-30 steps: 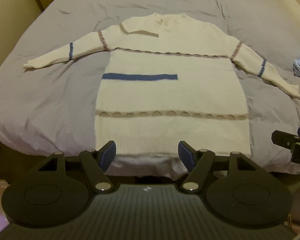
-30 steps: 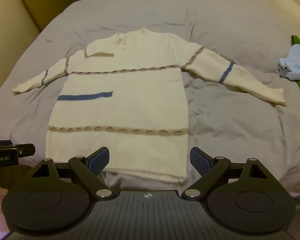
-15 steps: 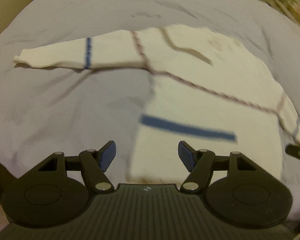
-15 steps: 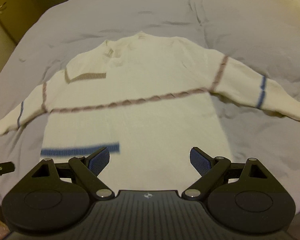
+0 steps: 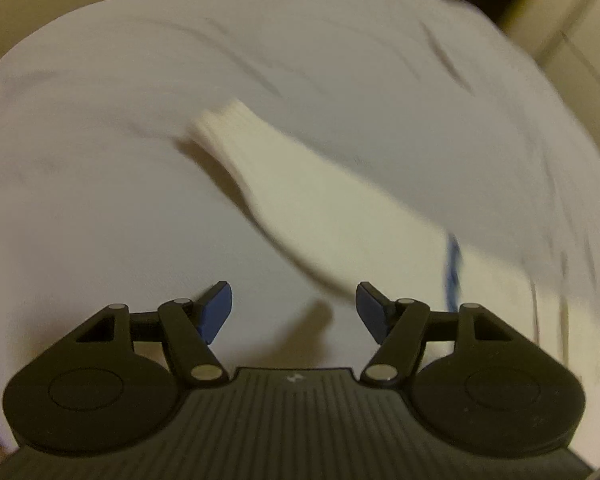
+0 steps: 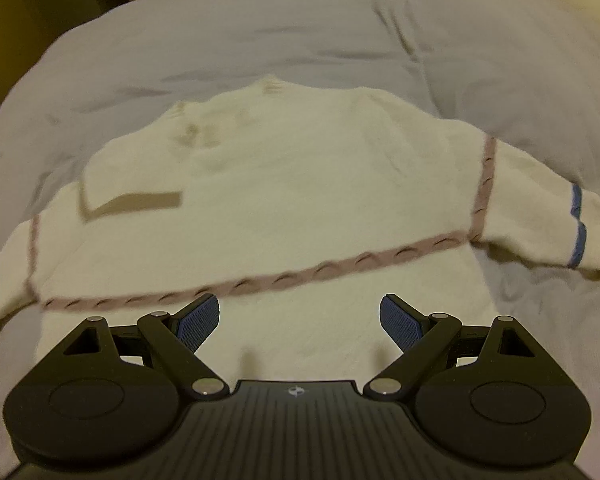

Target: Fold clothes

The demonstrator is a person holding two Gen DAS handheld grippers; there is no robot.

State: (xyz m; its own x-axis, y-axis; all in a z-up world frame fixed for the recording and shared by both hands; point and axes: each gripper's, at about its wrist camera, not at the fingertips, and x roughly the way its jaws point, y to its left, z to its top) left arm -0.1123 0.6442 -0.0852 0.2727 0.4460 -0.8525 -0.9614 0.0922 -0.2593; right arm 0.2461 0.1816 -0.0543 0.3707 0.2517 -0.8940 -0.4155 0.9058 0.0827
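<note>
Grey bedding (image 6: 260, 32) covered the whole surface, rumpled into long creases, with yellowish walls and furniture edges showing beyond its far side.

A cream knit sweater (image 6: 300, 184) lay flat on the duvet, front up, neck toward the far side. In the right wrist view a brown cable-patterned band (image 6: 284, 276) ran across its chest, and a matching band (image 6: 485, 188) marked the seam of the sleeve on the right. That sleeve stretched out to the right and carried a blue stripe (image 6: 577, 226). A flat brown strip (image 6: 140, 202) sat on the chest to the left, below the collar (image 6: 270, 86).

The right gripper (image 6: 299, 322) hung low over the sweater's body, just near of the chest band, its blue-padded fingers (image 6: 198, 322) spread wide apart with nothing between them.

The left wrist view was blurred. It showed the other sleeve (image 5: 320, 208) lying diagonally, its ribbed cuff (image 5: 224, 124) at the far left and a blue stripe (image 5: 452, 268) toward the near right. The left gripper (image 5: 294, 312) was over bare bedding at the sleeve's near edge, its fingers (image 5: 218, 314) wide apart and empty; the right-hand finger sat close to the sleeve, though whether it touched the knit could not be told.
</note>
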